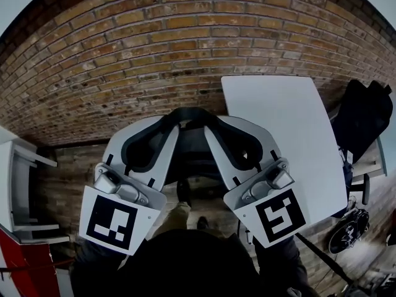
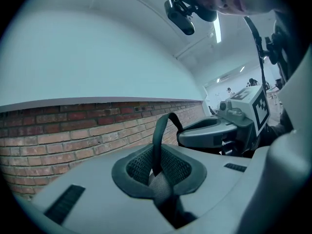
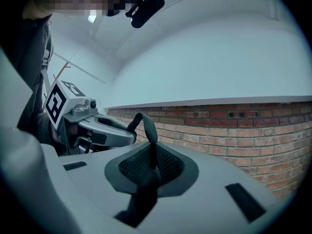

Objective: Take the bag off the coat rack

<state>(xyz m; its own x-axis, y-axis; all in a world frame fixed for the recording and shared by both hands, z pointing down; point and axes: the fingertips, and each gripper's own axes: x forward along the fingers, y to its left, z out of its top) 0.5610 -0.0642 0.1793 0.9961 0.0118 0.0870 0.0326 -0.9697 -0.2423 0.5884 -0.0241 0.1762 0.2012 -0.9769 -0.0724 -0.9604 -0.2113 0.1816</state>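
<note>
- The left hand-held gripper [image 2: 158, 173] has its jaws closed onto a dark strap [image 2: 159, 133], which is pinched in the hollow of the black mesh pads.
- The right hand-held gripper [image 3: 148, 173] is closed the same way on the other end of that strap [image 3: 149, 130].
- From the head view, the two grey plastic shells, left [image 1: 162, 129] and right [image 1: 224, 127], lean toward each other. Each carries a black-and-white marker cube [image 1: 110, 220] at its near end.
- The strap [image 1: 189, 112] is flat woven webbing. It arches from one pair of jaws to the other, with its long axis running left to right across the person and its crown toward the wall.
- The bag [image 1: 190, 156] is probably the dark mass hanging under the arch between the shells, but the view there is too dim to be sure of its shape.
- Below it is a floor [image 1: 68, 178] of brownish planks.
- Straight ahead is a rough red-brown brick wall [image 1: 154, 48] with pale mortar lines. In the left gripper view it is capped by a smooth white wall [image 2: 97, 57].
- A smooth white rectangular tabletop [image 1: 278, 129] sits to the right, near the right shell.
- Beyond its far edge slumps a black pack [image 1: 364, 119].
- A white shelf unit [image 1: 18, 184] stands at the far left.
</note>
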